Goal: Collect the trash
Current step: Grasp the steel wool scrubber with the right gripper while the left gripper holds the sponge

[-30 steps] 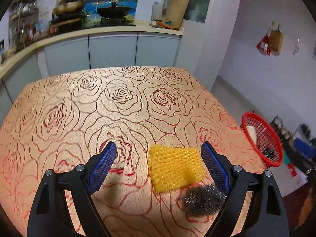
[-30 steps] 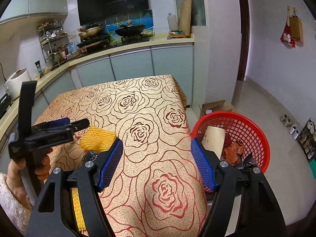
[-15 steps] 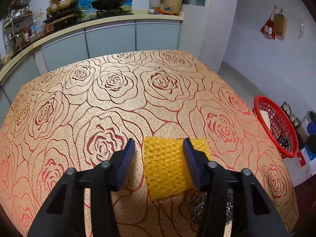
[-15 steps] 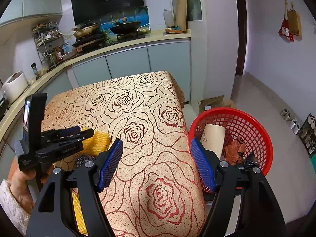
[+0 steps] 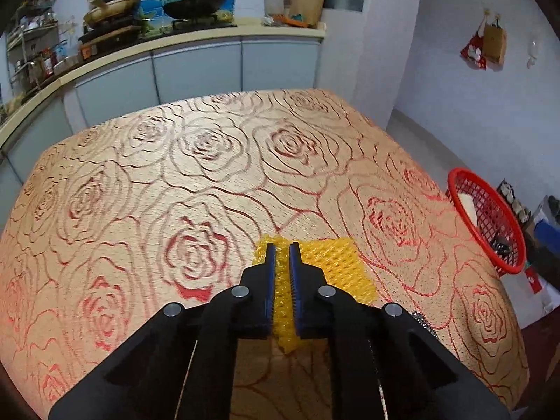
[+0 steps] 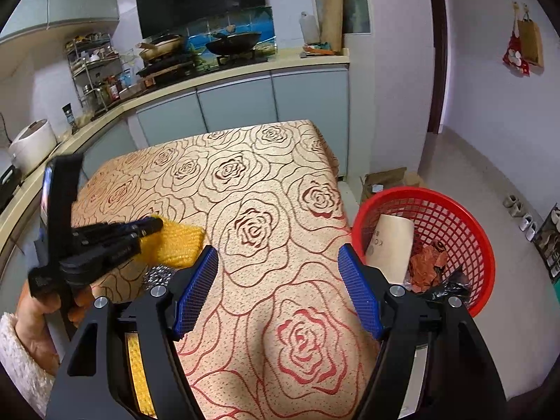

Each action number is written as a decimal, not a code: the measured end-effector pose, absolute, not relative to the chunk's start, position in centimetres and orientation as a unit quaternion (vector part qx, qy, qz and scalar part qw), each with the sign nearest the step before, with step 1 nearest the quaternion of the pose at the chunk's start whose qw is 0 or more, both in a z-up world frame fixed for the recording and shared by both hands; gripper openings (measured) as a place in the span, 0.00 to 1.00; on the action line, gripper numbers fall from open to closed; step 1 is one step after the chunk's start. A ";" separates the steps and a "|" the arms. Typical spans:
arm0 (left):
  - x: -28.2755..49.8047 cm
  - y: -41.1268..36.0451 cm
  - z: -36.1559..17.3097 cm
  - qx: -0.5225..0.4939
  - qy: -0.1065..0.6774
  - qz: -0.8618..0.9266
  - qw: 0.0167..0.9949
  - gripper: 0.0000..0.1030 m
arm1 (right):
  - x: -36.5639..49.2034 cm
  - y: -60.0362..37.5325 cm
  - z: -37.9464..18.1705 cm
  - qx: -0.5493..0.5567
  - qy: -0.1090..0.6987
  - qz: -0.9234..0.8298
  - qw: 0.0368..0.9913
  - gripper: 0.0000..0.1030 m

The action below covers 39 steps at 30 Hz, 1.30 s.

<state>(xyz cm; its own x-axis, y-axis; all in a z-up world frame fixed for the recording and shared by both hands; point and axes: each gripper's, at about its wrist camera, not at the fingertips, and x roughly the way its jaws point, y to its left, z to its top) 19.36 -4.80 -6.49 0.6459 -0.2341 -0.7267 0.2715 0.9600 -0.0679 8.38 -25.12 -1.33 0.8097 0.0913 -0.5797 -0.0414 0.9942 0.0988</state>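
The left gripper [image 5: 282, 245] is pinching its two black fingers with blue ribbed pads nearly together on the near-left part of a yellow foam-net fruit wrapper [image 5: 332, 266], which is bunching up in the narrow gap between them. The rest of the wrapper is lying flat on the tan tablecloth patterned with red roses [image 5: 196, 175], spreading out to the right of the fingers. From the other side, the same wrapper [image 6: 178, 245] is showing beyond the closed tips of the left gripper [image 6: 155, 225], which a hand [image 6: 52, 301] in a fluffy white sleeve [image 6: 21, 364] is gripping by its handle. A grey steel-wool scouring ball [image 6: 157, 276] is sitting on the cloth just beside the wrapper, on its near side; in the left wrist view only a sliver of it [image 5: 421, 322] is peeking out behind the right finger.

The right gripper [image 6: 278, 294] is hovering over the near edge of the table with its blue pads standing wide apart and nothing between them but tablecloth. To its right, off the table's edge, a round red plastic mesh basket [image 6: 469, 231] is standing on the floor, holding a pale paper piece [image 6: 388, 245], orange scraps [image 6: 425, 266] and something dark and crumpled.
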 end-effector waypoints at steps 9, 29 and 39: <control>17.4 -0.7 -2.7 0.003 0.355 -0.106 0.929 0.06 | 8.9 -21.5 -2.6 0.015 0.324 0.087 0.942 0.67; 14.6 4.1 1.2 -0.013 0.303 -0.056 0.951 0.06 | 11.8 -14.3 -6.7 -0.047 0.378 0.144 0.913 0.58; 13.7 4.4 1.8 -0.010 0.293 -0.039 0.955 0.06 | 11.7 -14.0 -6.9 -0.052 0.379 0.147 0.912 0.43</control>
